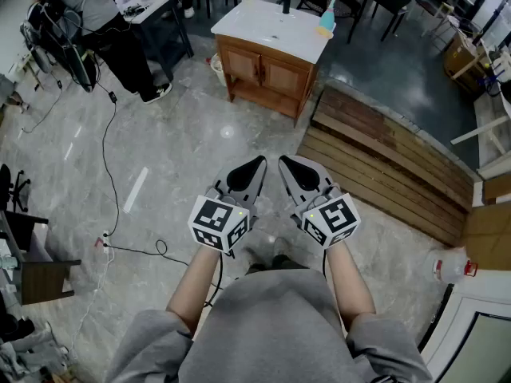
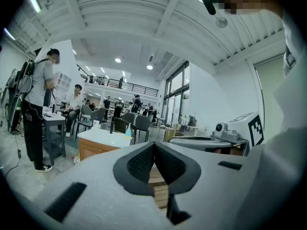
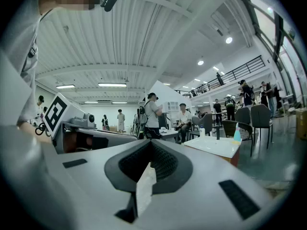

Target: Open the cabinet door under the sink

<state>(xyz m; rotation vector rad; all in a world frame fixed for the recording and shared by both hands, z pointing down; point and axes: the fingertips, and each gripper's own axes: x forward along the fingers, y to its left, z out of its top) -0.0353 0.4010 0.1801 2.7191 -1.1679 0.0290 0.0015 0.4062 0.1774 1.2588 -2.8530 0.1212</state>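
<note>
**Grippers shut and idle, cabinet (image 1: 263, 74) well ahead**

Left gripper (image 1: 254, 166) and right gripper (image 1: 287, 164) sit side by side just in front of the person's body, tips pointing forward. Each gripper view shows its own jaws closed tip to tip with nothing between them; only the hollow behind the pads stays dark. Held low and together like this, they look parked, not reaching, which fits someone standing back from the work.

The cabinet stands well apart from both grippers, across a stretch of bare floor (image 1: 160, 158). It is a wooden unit under a white sink (image 1: 271, 26), with a teal bottle (image 1: 326, 20) on the top. Its two doors (image 1: 241, 66) face the person and both appear closed. From here the handles are too small to make out.

Wooden planks (image 1: 383, 162) lie to the right of the straight path, so the approach over the floor looks clear.

Judging by this, the task has not begun. The likely first need is to close the gap, then part one pair of jaws to take a door's edge or handle.
</note>
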